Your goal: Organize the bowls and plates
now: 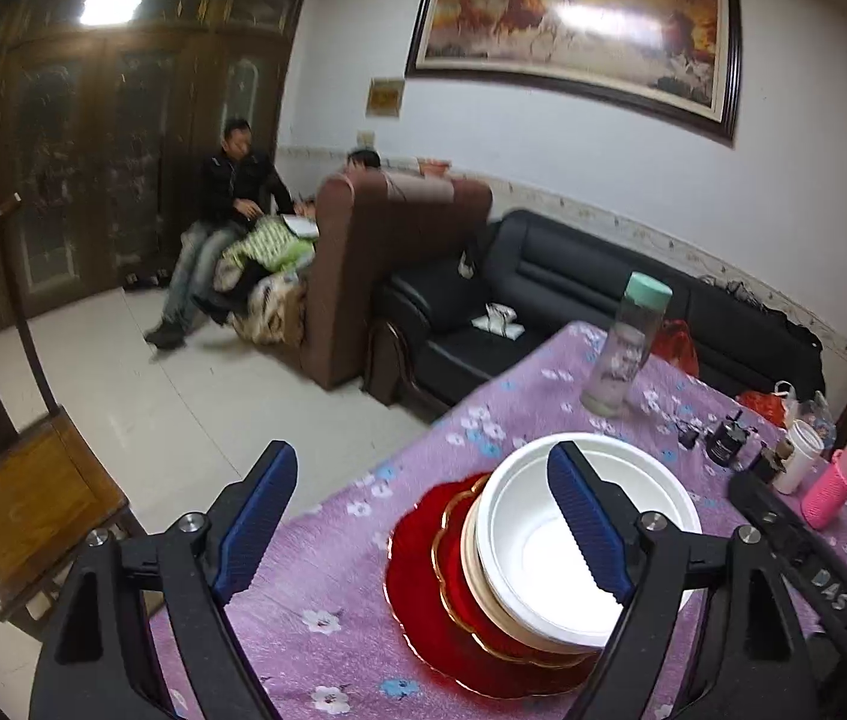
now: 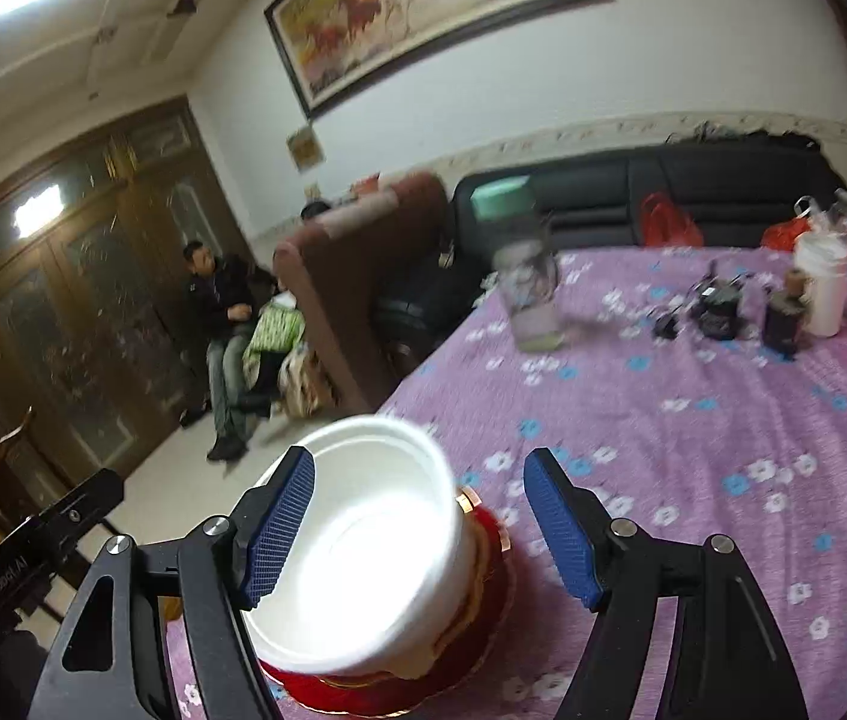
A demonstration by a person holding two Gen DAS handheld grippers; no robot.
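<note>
From my left wrist I see my left tongs (image 1: 423,525) spread open and empty over one stack of white bowls (image 1: 588,546) on two red plates (image 1: 423,594) near the surface (image 1: 333,588) edge; from my right wrist, my right tongs (image 2: 417,525) gape open beside that stack.

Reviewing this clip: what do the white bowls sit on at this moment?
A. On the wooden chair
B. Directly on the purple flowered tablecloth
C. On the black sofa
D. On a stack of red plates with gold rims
D: the white bowls are nested together on top of the red plates, which lie on the flowered tablecloth; both views show the red, gold-edged rims sticking out under the bowls.
</note>
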